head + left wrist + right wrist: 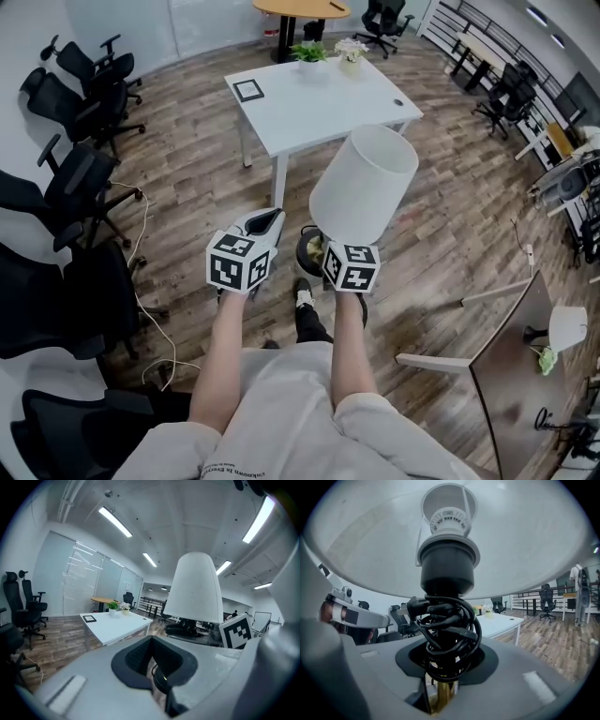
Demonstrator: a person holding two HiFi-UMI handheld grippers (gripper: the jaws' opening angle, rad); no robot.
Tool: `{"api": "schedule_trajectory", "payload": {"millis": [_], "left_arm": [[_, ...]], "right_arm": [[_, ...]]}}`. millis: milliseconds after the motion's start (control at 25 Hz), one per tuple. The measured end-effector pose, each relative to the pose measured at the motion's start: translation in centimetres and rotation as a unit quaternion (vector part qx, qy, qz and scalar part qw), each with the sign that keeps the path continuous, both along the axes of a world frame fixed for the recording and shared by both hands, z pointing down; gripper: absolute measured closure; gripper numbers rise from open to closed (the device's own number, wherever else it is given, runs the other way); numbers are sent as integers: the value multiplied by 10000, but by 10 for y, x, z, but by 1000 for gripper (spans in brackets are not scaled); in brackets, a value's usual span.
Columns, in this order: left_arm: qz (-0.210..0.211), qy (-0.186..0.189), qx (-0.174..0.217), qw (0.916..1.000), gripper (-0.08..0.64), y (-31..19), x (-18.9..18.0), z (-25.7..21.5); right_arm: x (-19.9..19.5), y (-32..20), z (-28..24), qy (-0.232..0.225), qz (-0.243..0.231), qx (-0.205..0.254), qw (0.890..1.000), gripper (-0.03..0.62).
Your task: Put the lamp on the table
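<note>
Lamp (364, 187) is in the air, well short of the white table (309, 103), leaning away from the person. The right gripper (443, 672) is clamped on its brass stem, just under the coiled black cord (447, 630). The left gripper (152, 667) has its jaws slightly apart on nothing. The shade makes the lamp top-heavy (my guess), so it could swing or slip in that single grip, or its base (309, 251) could knock the table edge. The cord hides where the pads meet the stem, and the base is mostly covered.
</note>
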State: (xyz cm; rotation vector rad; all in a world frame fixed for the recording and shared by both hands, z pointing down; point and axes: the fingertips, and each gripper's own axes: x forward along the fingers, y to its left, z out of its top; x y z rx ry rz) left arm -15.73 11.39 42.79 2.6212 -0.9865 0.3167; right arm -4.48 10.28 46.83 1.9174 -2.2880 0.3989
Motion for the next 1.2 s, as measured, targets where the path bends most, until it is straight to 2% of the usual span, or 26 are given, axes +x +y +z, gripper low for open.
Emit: {"api": "schedule_trajectory", "payload": {"millis": [320, 680, 1200], "left_arm": [[20, -67, 214, 9997, 558, -73, 36, -19], [-89, -202, 226, 9995, 558, -141, 72, -28], [-381, -344, 145, 9986, 558, -208, 115, -16]], "right_arm": [[7, -71, -11, 36, -301, 127, 9995, 442], [58, -144, -21, 53, -270, 190, 9994, 442], [105, -217, -11, -71, -528, 212, 9984, 443]]}}
